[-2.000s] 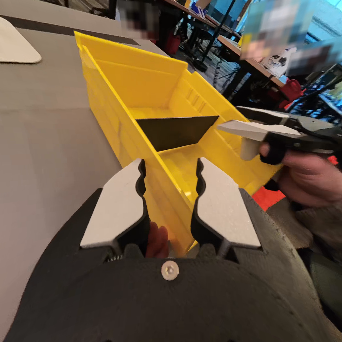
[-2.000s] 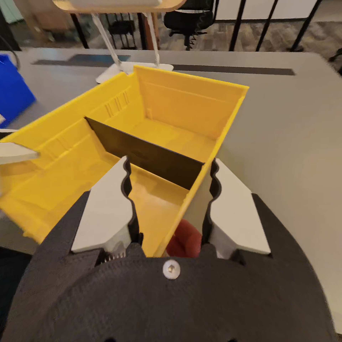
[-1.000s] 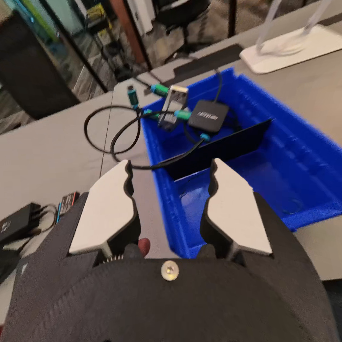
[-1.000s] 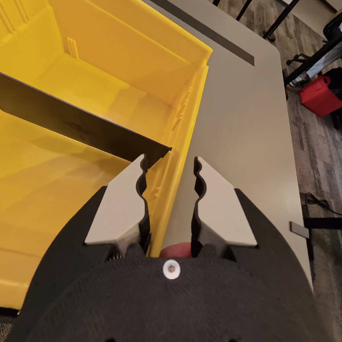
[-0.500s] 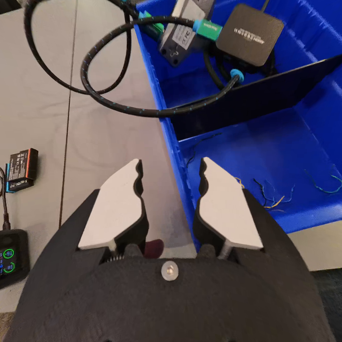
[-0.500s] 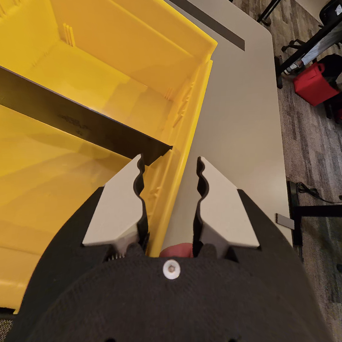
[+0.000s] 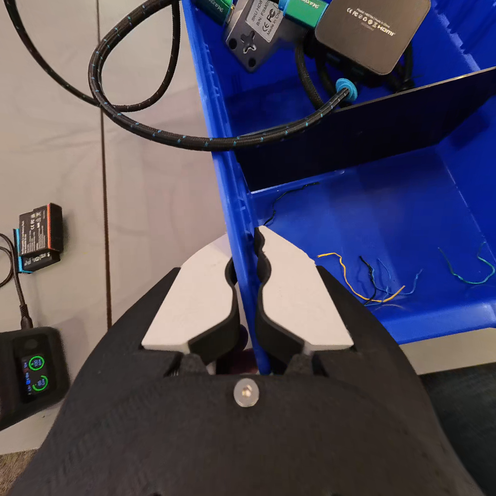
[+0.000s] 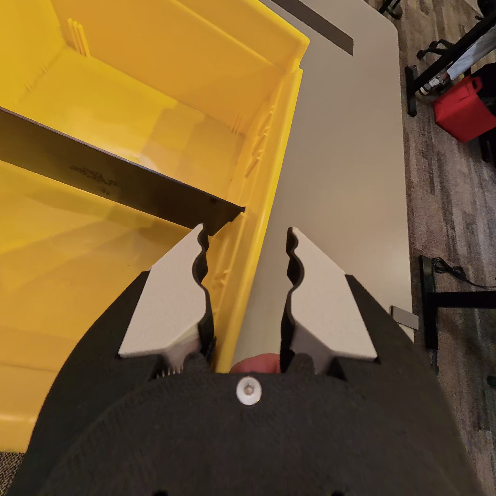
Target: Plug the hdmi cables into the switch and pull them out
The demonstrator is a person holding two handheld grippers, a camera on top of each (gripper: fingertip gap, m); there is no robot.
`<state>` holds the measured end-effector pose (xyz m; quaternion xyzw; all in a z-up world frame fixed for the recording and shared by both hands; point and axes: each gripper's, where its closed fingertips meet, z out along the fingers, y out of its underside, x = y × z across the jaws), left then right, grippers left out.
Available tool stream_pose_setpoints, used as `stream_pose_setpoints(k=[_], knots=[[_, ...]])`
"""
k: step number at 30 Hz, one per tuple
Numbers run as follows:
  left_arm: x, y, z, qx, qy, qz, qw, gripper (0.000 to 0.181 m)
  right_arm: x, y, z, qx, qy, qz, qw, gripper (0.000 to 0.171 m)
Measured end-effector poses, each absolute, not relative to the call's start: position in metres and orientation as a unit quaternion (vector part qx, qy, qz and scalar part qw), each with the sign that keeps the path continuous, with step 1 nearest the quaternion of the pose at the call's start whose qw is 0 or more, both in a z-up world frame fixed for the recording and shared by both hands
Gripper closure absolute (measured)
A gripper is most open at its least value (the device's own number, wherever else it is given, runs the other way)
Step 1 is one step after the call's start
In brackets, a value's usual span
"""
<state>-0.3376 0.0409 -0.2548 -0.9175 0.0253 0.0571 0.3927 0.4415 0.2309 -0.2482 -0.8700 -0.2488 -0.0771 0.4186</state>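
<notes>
This looks like an office or lab workspace. A broad grey table (image 8: 335, 166) with a rounded corner carries plastic parts bins, a blue bin (image 7: 402, 330) and a yellow bin (image 8: 268, 188), each split by a black divider. Camera batteries (image 7: 40, 237) and a black charger (image 7: 29, 373) with a lit display lie beside them. Wood-look flooring (image 8: 451, 214) and black desk legs (image 8: 429, 300) show beyond, with a red bag (image 8: 467, 112).

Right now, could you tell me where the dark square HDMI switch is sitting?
In the left wrist view the HDMI switch lies at top right, in the far compartment of the blue bin, beyond the black divider and beside a green plug.
</notes>
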Motion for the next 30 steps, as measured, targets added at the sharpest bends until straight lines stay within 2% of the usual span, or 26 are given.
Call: stream_pose_setpoints(k=[1, 14, 21, 22, 26, 30], knots=[[-0.342, 0.038, -0.255, -0.918, 0.026, 0.06, 0.392, 0.173, 0.445, 0.231, -0.248, -0.87, -0.249, -0.079, 0.418, 0.114], [-0.396, 0.018, -0.256, -0.917, 0.024, 0.069, 0.392, 0.173, 0.494, 0.24, -0.25, -0.877, -0.238, -0.09, 0.408, 0.113], [-0.403, 0.017, -0.256, -0.916, 0.033, 0.06, 0.394, 0.173, 0.494, 0.241, -0.249, -0.868, -0.272, -0.113, 0.4, 0.104], [-0.403, 0.017, -0.255, -0.915, 0.031, 0.062, 0.396, 0.171, 0.495, 0.241, -0.248, -0.865, -0.28, -0.127, 0.397, 0.102], [-0.409, 0.015, -0.237, -0.898, 0.015, 0.082, 0.433, 0.145, 0.495, 0.244, -0.235, -0.849, -0.29, -0.173, 0.406, 0.09], [-0.42, 0.008, -0.213, -0.878, -0.002, 0.132, 0.46, 0.127, 0.496, 0.246, -0.199, -0.826, -0.275, -0.212, 0.443, 0.083]])
